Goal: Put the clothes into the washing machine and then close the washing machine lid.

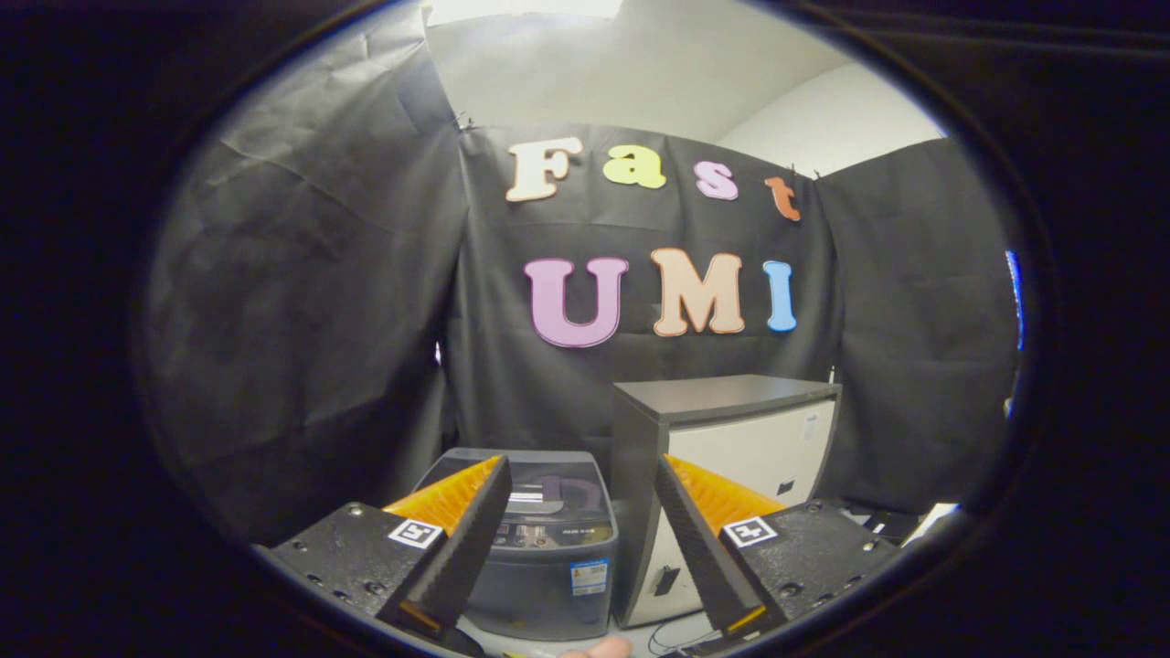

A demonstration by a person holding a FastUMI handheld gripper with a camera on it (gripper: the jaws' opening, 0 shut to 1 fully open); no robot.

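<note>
A small grey top-loading washing machine (553, 539) stands on the floor beyond my fingers, its dark glossy lid (548, 484) lying flat and shut. My gripper (583, 539) is held well back from it and above floor level, open, with nothing between the fingers. The left finger (457, 539) overlaps the machine's left side in view, the right finger (704, 539) lies over the cabinet beside it.
A grey-topped cabinet with a white front (740, 439) stands right of the washer, touching or nearly so. Black cloth walls close the booth behind and to both sides. A fingertip (599, 649) and a thin cable (672, 640) lie at the floor below the fingers.
</note>
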